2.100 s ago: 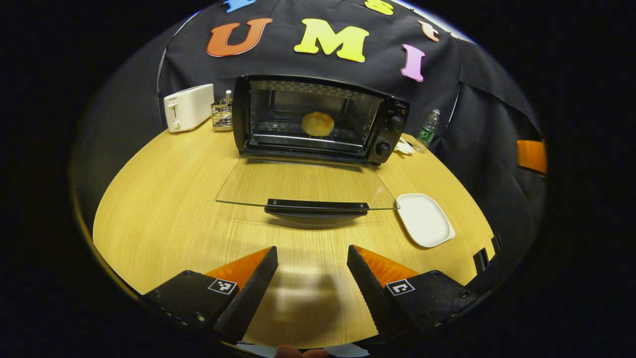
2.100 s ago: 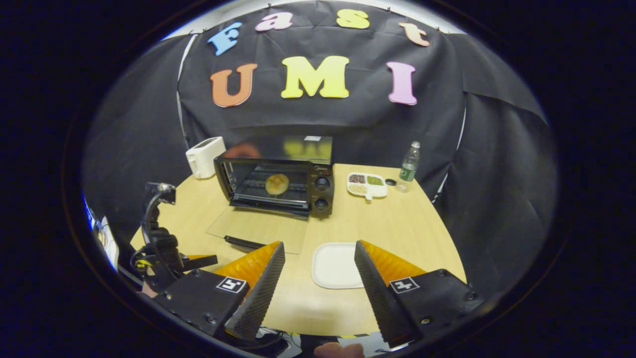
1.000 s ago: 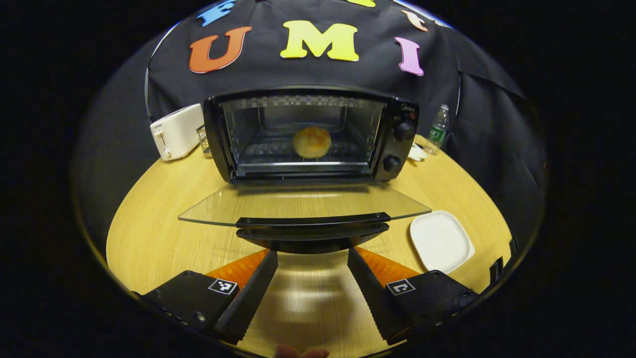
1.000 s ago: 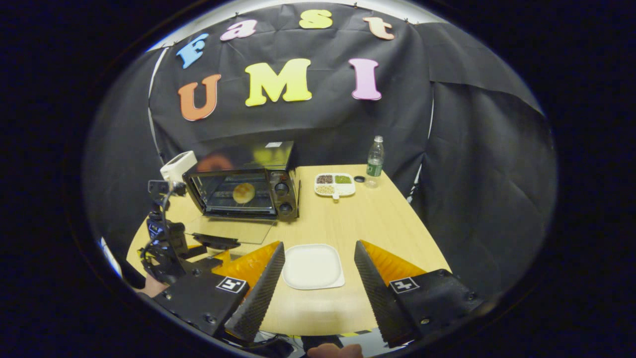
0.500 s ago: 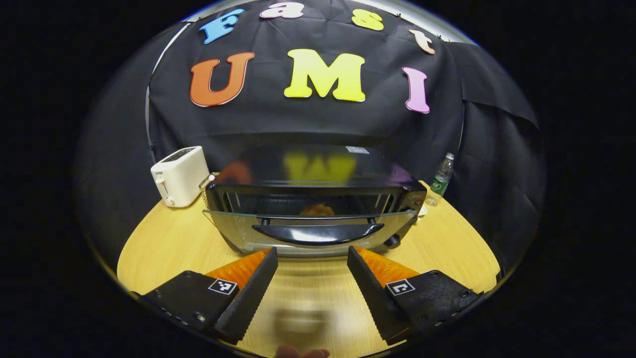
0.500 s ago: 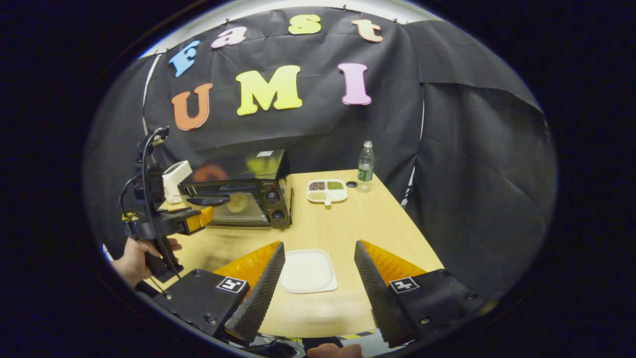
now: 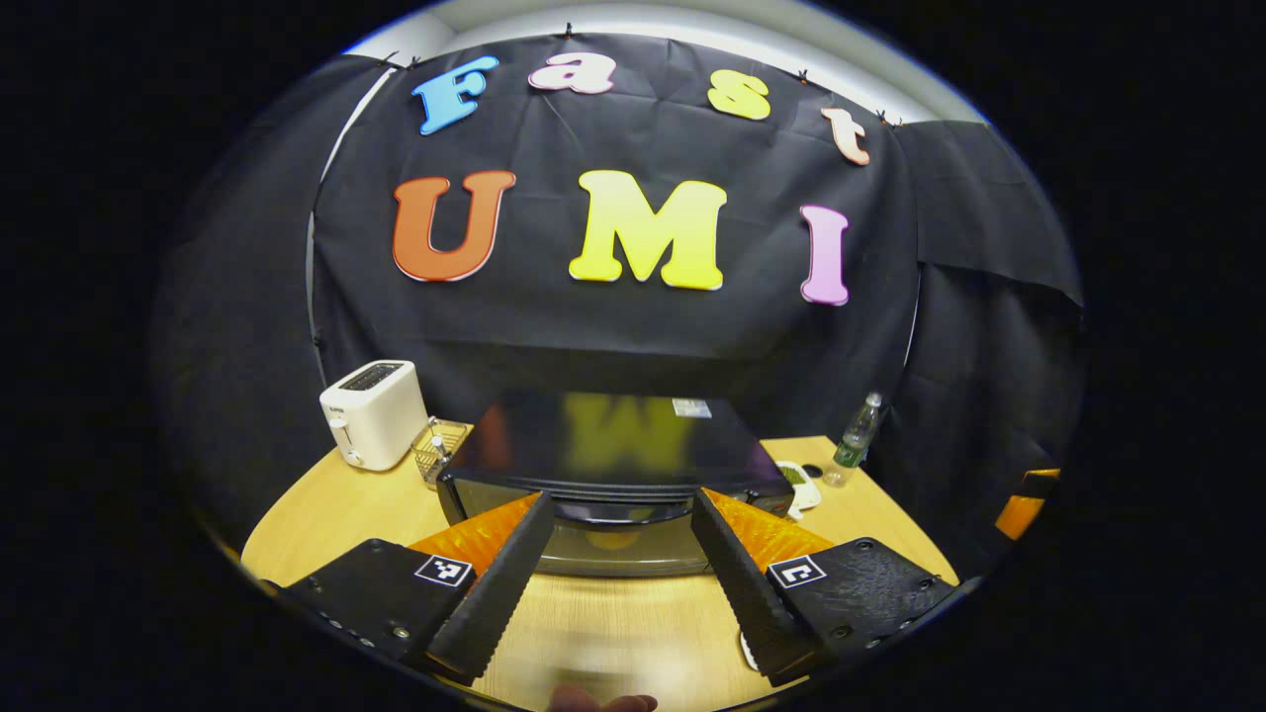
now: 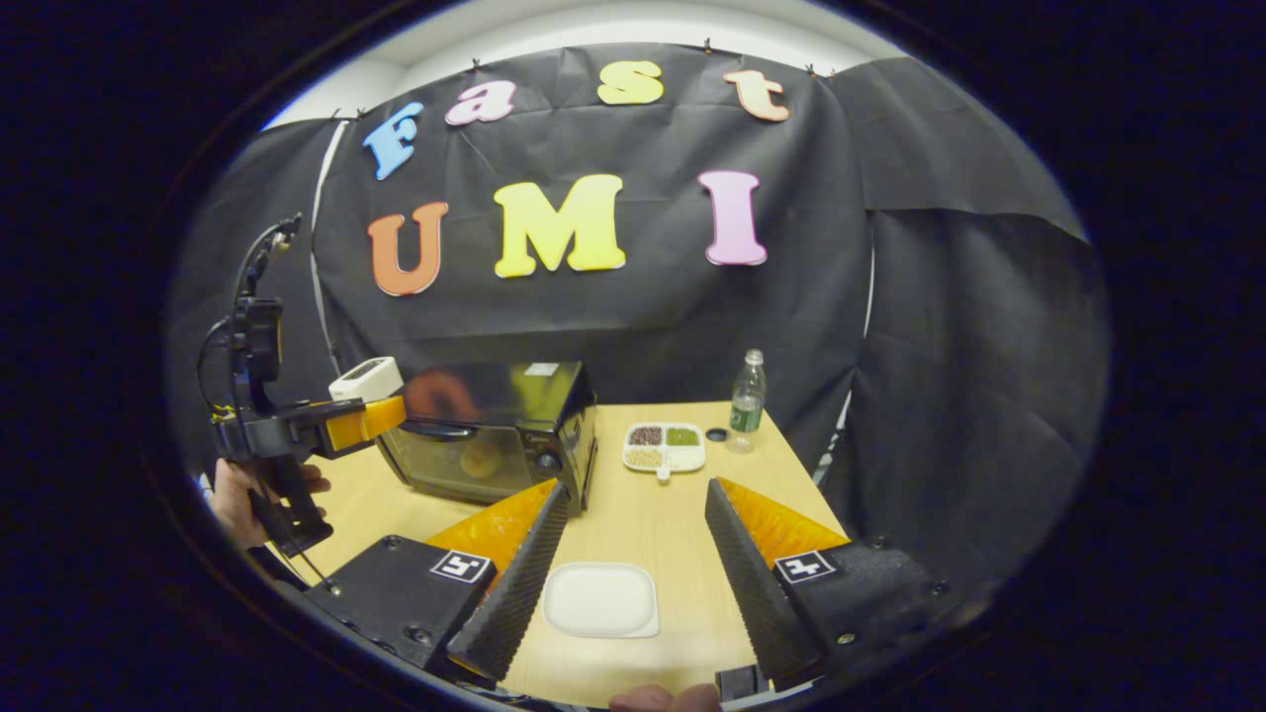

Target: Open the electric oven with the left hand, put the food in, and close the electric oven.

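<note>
While the oven (image 7: pixel 613 465) door (image 8: pixel 460 460) nears shut, I keep left gripper (image 7: pixel 618 554) spread, pressing handle (image 7: pixel 618 511) squarely; right gripper (image 8: pixel 633 564) idle, apart.

White plate (image 8: pixel 600 599) between parted fingers (image 8: pixel 519 583)

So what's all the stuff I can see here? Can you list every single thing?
Oven: one, black, back left of the table, door nearly shut.
Bun: one, golden, inside the oven.
Toaster: one, white, left of the oven.
Wire rack: one, metal, between toaster and oven.
Snack tray: one, white, right of the oven.
Bottle: one, clear, beside the tray.
Plate: one, white, front of the table.
Table: one, light wood.
Left gripper: one, open, at the oven door.
Right gripper: one, open, over the plate.
Hand: one, holding the left gripper.
</note>
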Tool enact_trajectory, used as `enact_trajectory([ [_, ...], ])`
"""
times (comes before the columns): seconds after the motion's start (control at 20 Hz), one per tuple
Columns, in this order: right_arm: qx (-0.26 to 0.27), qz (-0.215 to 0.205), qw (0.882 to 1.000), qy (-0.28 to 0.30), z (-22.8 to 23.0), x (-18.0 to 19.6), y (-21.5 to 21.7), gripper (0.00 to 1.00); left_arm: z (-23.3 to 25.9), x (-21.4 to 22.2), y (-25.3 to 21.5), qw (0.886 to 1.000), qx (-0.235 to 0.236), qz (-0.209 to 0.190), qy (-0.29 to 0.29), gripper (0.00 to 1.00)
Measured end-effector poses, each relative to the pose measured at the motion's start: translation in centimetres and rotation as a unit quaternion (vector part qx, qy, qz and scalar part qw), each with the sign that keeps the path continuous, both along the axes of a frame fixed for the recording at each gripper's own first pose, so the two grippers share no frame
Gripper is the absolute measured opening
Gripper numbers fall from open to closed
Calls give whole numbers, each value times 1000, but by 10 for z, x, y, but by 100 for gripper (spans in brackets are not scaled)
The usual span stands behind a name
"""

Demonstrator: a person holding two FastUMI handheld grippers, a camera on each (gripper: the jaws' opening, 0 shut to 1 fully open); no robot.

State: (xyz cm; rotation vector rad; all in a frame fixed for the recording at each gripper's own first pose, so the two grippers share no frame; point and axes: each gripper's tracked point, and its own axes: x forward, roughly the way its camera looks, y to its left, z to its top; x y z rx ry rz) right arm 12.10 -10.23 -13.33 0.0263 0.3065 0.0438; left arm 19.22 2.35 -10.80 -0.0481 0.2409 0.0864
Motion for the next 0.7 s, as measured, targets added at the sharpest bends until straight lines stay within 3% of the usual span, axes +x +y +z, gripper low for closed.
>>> enact_trajectory([
  [0.3, 5, 40, 997, -60, 40, -12, 40, 91, 79, -66, -3, 998, 1, 14, -68, 93],
  [0.7, 7, 42, 994, -100, 79, -121, 102, 100, 109, -221, 10, 995, 12, 8, -97, 93],
])
